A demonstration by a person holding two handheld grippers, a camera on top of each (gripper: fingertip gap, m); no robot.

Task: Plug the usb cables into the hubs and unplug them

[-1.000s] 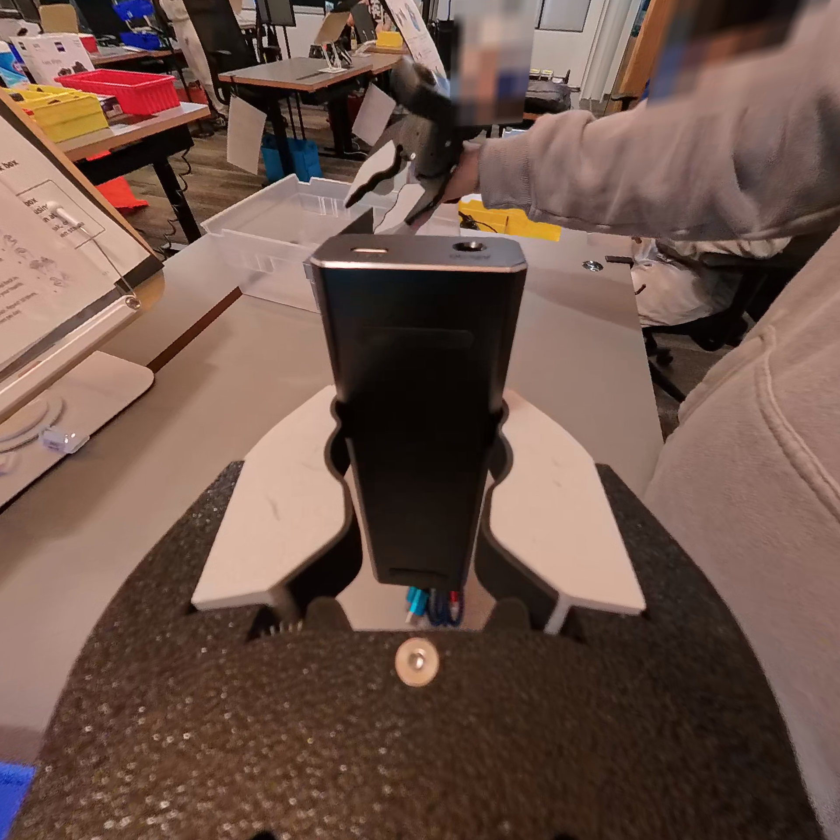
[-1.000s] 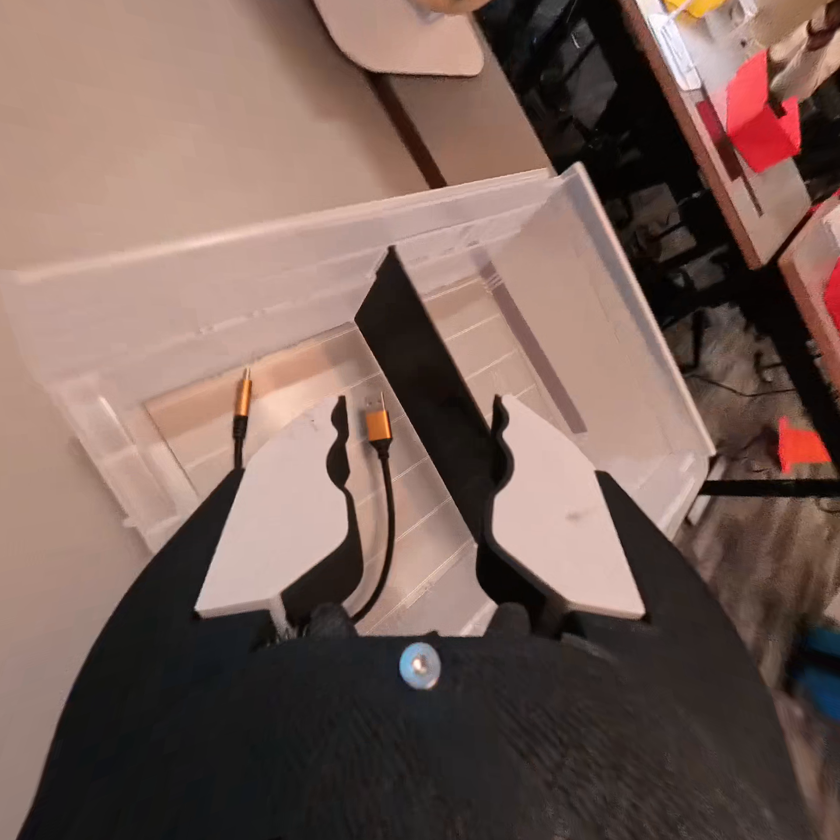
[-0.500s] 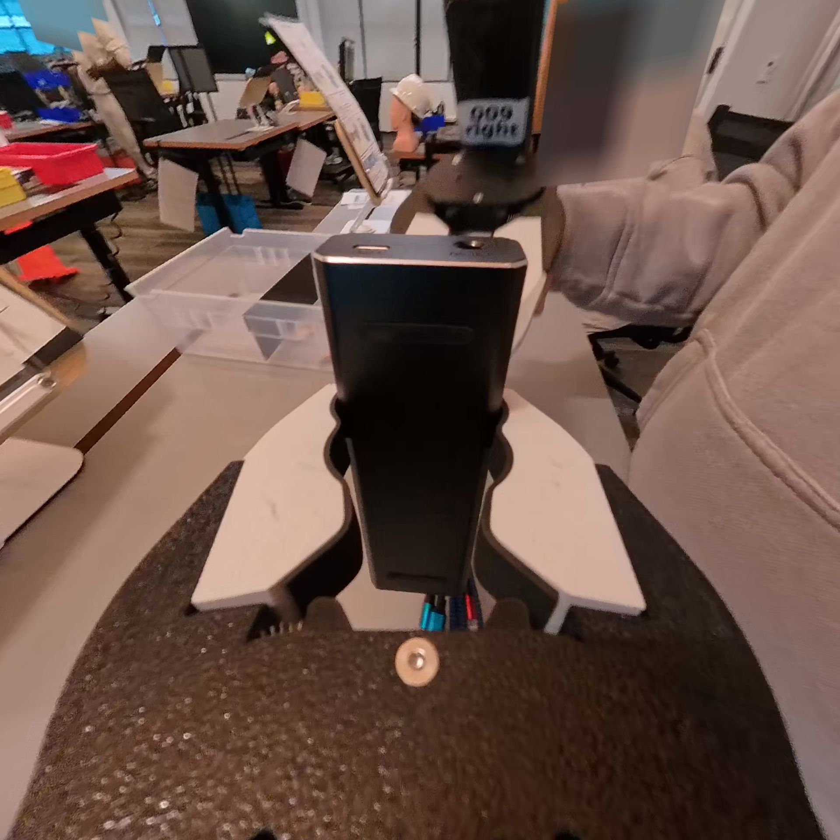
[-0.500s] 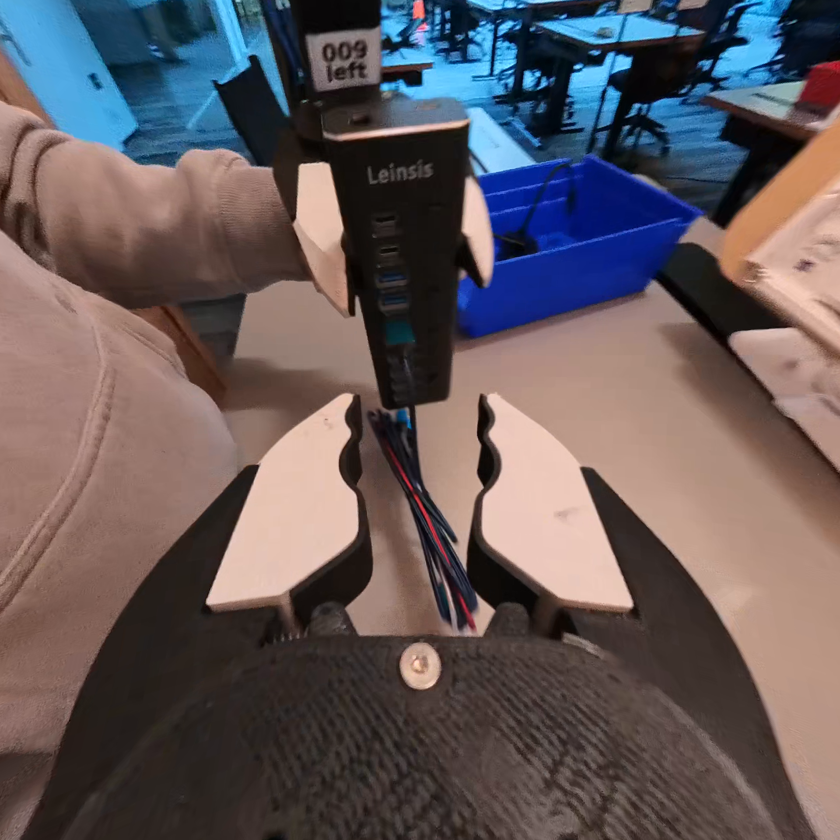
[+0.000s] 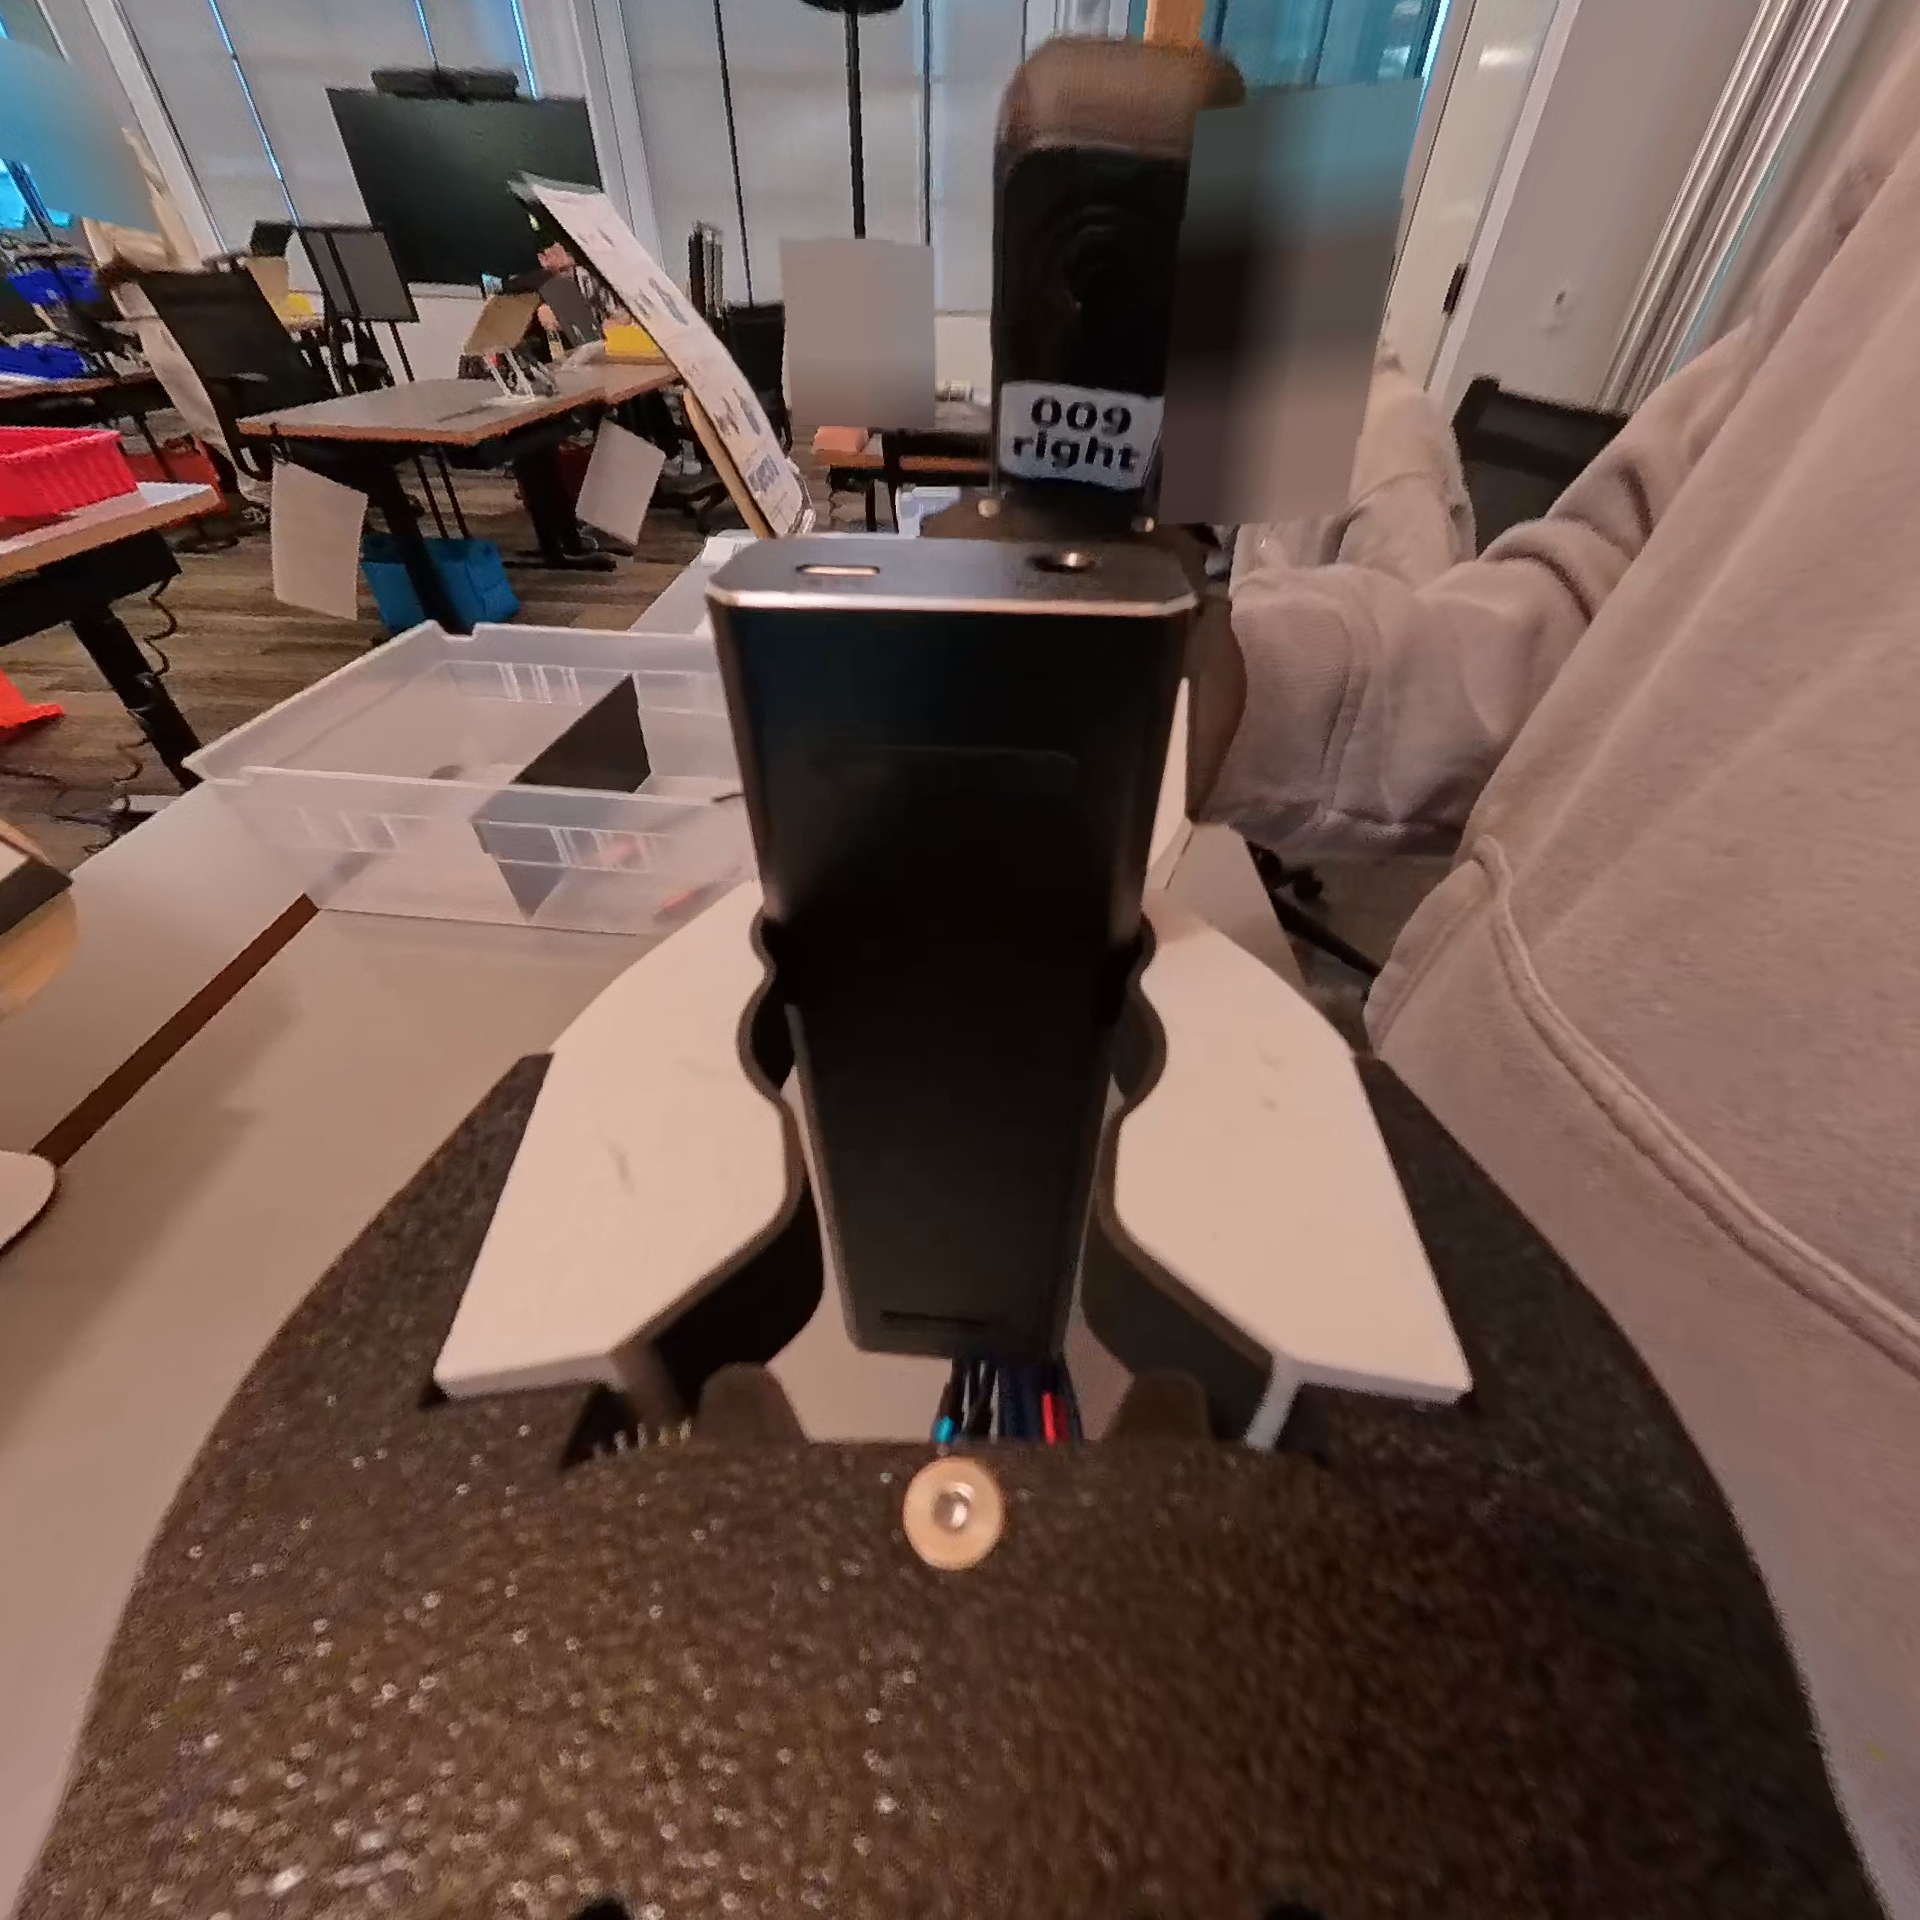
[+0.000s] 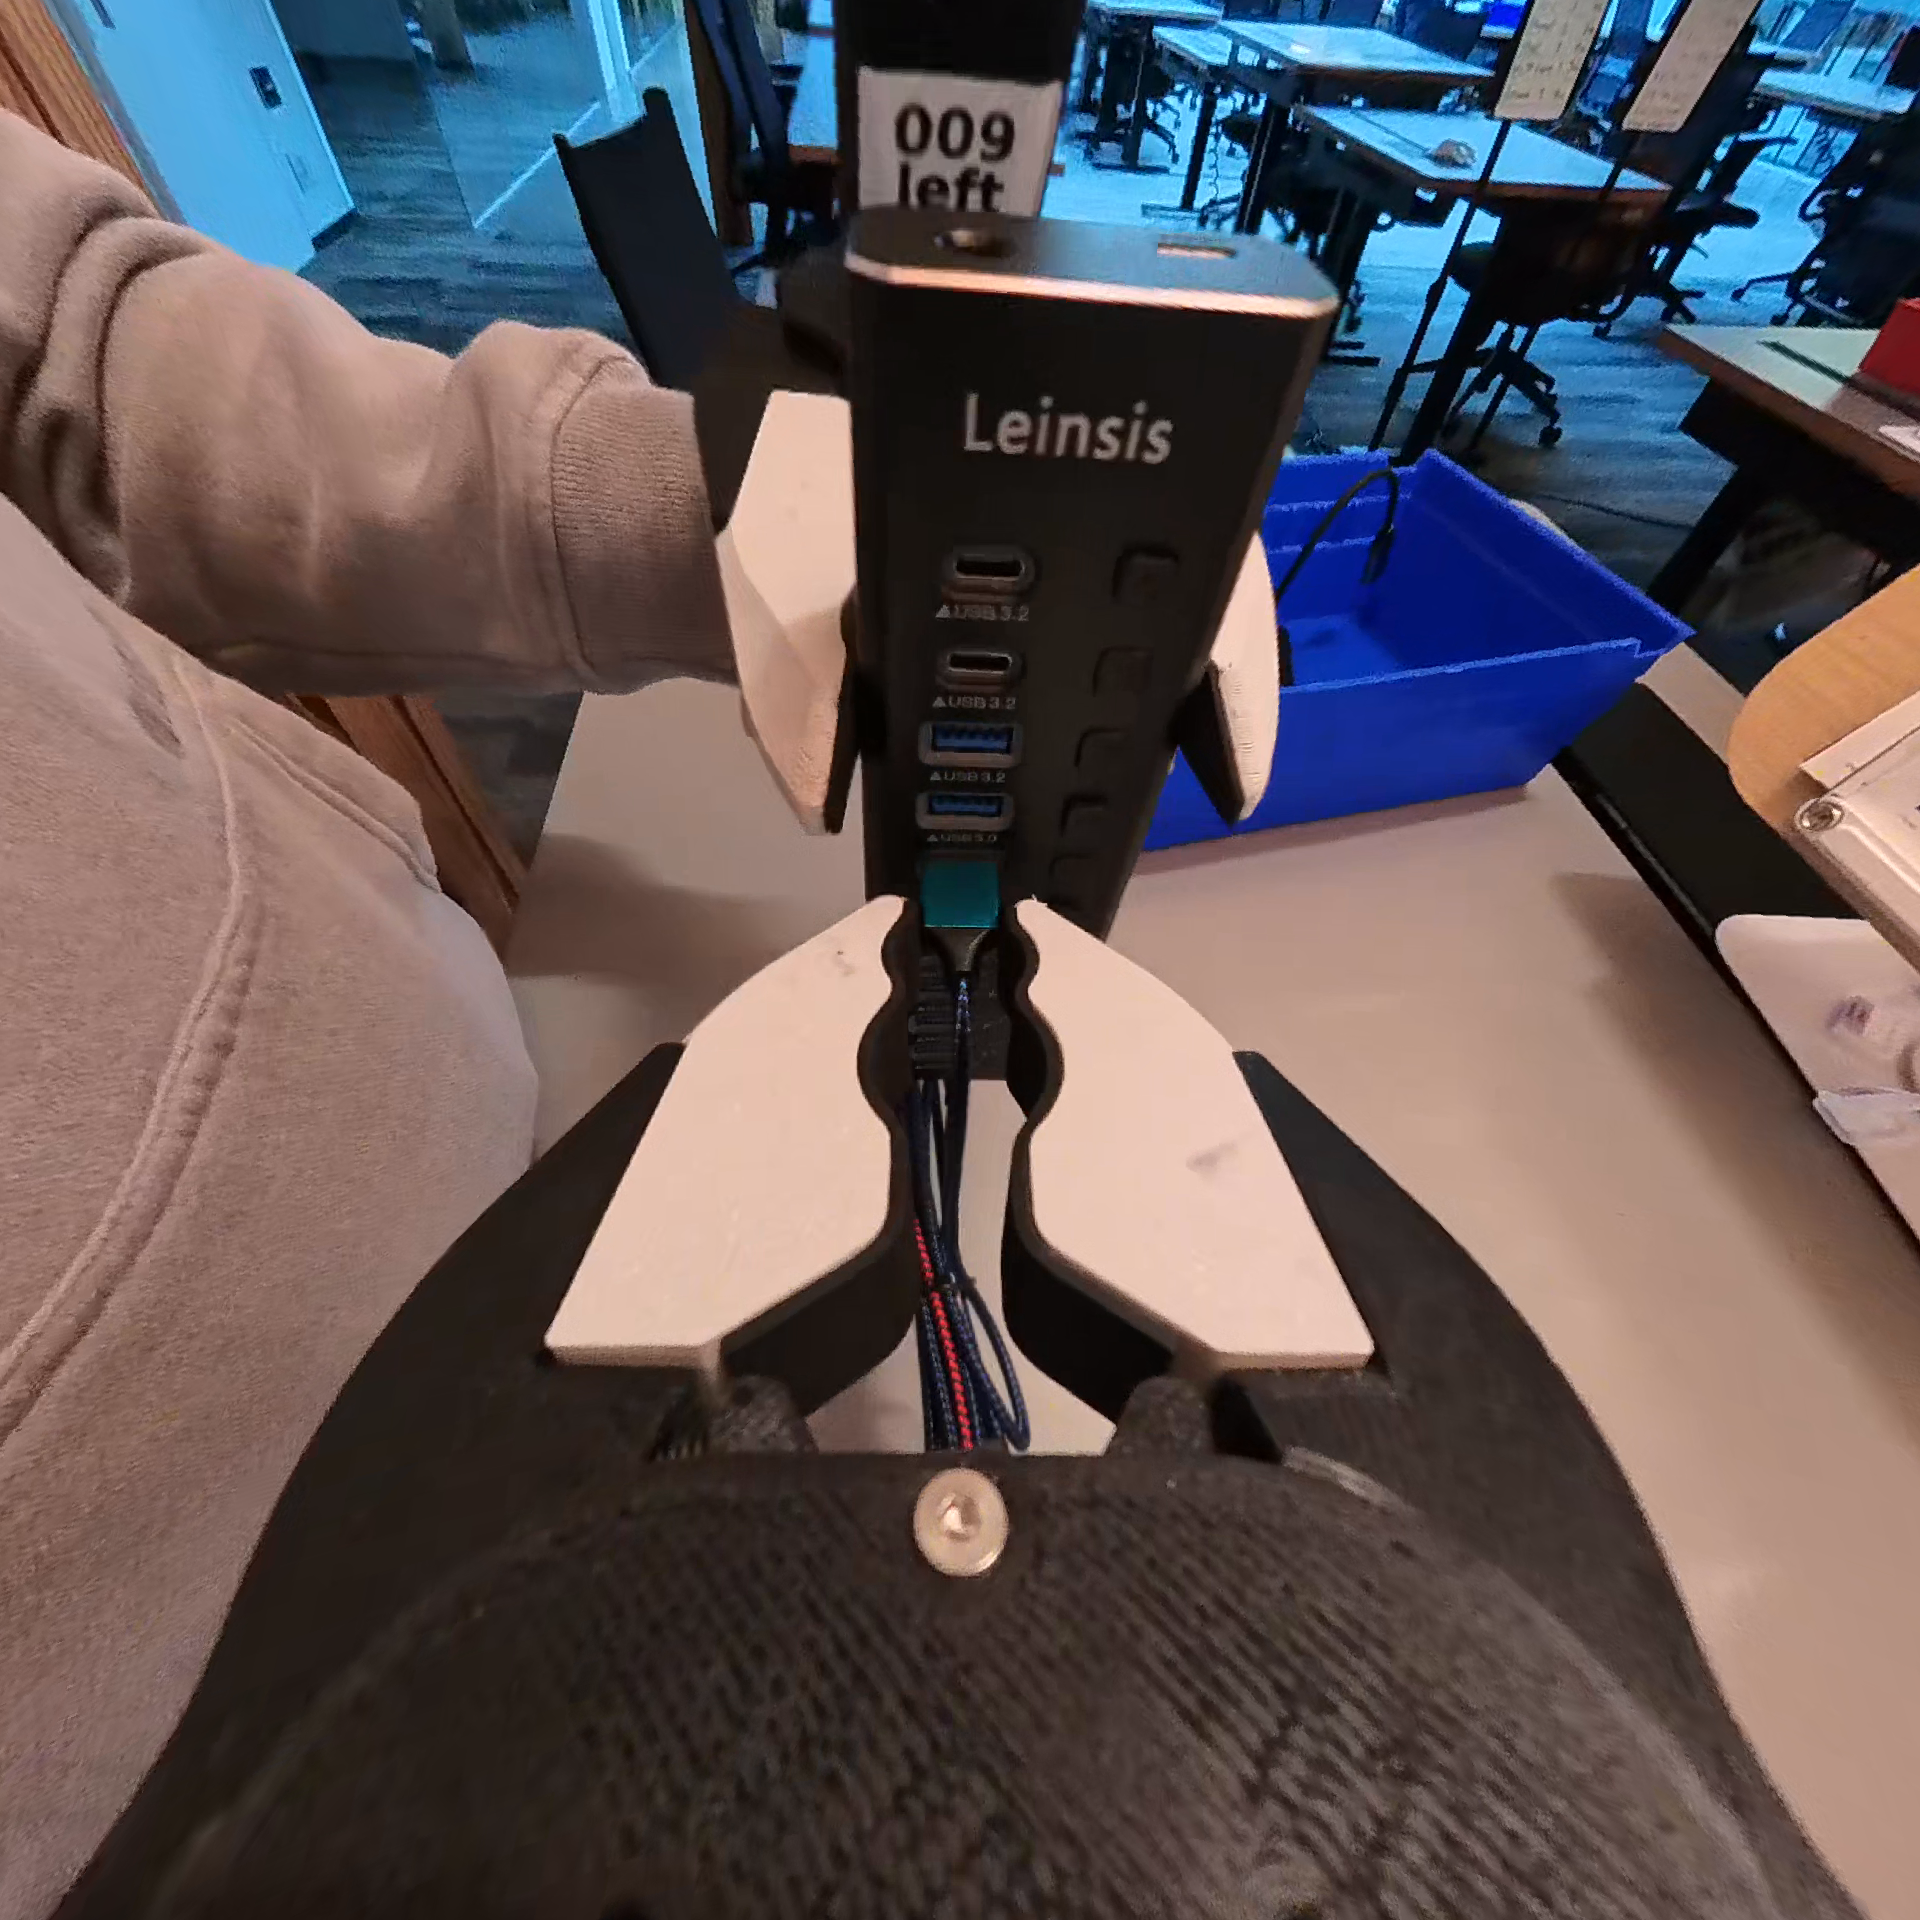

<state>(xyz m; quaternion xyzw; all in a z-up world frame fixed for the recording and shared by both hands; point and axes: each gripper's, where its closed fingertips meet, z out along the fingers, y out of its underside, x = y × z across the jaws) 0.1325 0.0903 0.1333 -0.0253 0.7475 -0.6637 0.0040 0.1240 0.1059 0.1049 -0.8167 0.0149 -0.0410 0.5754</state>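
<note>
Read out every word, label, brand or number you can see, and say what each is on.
I don't repeat writing; these bear it.
White sticker on right tongs: dark print.
White label on left tongs: dark print.
Black hub, front: white brand word, small port captions.
Background sheets: too small to read.

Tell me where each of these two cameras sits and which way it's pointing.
Left wrist view: on the left gripper, facing the hub's plain back, the clear bin and right gripper body behind; beige sleeve shows.
Right wrist view: on the right gripper, facing the hub's port side, teal plug and blue bin; beige sleeve shows.
Shared: the hub, seen from opposite sides.
</note>
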